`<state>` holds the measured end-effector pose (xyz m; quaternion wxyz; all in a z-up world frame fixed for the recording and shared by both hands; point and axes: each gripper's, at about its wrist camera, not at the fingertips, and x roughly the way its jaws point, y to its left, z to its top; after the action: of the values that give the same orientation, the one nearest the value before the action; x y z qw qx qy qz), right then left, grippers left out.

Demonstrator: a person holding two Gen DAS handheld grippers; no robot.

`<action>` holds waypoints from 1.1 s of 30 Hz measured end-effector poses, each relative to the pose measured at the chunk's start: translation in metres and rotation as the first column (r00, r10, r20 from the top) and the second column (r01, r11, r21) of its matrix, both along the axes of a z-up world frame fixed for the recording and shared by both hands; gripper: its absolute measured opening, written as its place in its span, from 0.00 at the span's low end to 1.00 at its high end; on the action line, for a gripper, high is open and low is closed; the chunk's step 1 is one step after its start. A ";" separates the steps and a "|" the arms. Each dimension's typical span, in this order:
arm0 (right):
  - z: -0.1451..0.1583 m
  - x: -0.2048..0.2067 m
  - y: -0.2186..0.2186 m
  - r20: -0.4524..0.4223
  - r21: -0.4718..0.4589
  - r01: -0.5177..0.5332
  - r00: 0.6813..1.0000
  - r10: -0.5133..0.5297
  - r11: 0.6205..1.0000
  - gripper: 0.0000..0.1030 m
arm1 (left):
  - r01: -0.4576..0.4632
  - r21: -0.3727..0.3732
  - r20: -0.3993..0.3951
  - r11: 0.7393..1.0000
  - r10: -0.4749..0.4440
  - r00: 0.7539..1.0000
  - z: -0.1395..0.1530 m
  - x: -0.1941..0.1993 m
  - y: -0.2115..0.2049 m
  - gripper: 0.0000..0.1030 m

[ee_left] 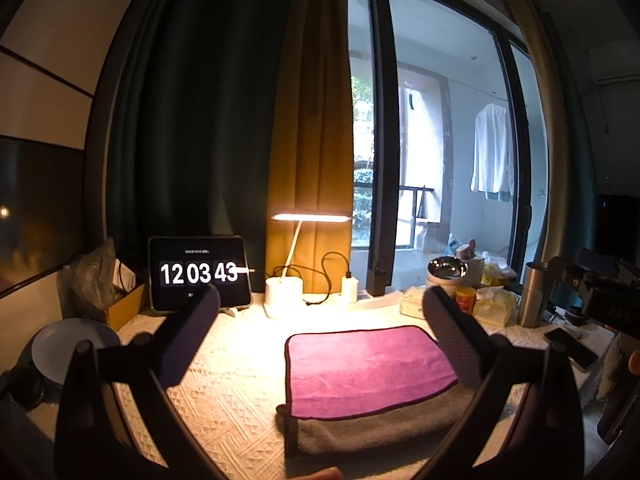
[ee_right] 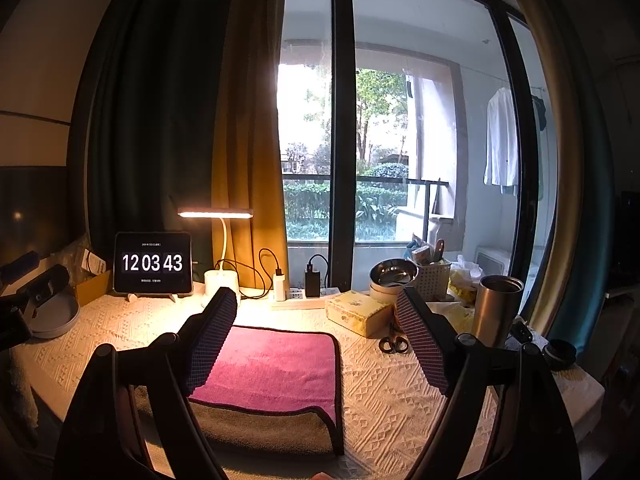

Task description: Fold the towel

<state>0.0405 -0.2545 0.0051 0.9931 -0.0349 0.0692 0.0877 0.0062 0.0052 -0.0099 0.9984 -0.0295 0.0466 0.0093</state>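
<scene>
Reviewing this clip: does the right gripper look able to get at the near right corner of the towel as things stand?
Probably yes. The right gripper is open and holds nothing, and the towel lies flat just ahead of it on the tablecloth, with nothing lying over that corner.

Desk [ee_right: 384, 400] with cream textured cloth. Back left – tablet clock [ee_right: 153, 263] reading 12 03 43, lit lamp [ee_right: 216, 213] beside it, power strip [ee_right: 298, 298] with chargers. Right side – steel bowl [ee_right: 393, 273], tissue box [ee_right: 358, 312], scissors [ee_right: 394, 345], steel tumbler [ee_right: 496, 308]. Curtains [ee_right: 176, 120], window behind.
</scene>
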 end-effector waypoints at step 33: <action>-0.015 0.018 -0.002 -0.101 -0.002 0.018 0.995 -0.018 1.000 0.82 | 0.000 -0.003 -0.051 1.000 0.000 0.999 -0.006 0.009 0.000 1.00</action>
<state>0.0581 -0.2562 -0.0101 0.9891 -0.0304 0.1195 0.0802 0.0152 0.0054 -0.0163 0.9969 -0.0310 0.0721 0.0100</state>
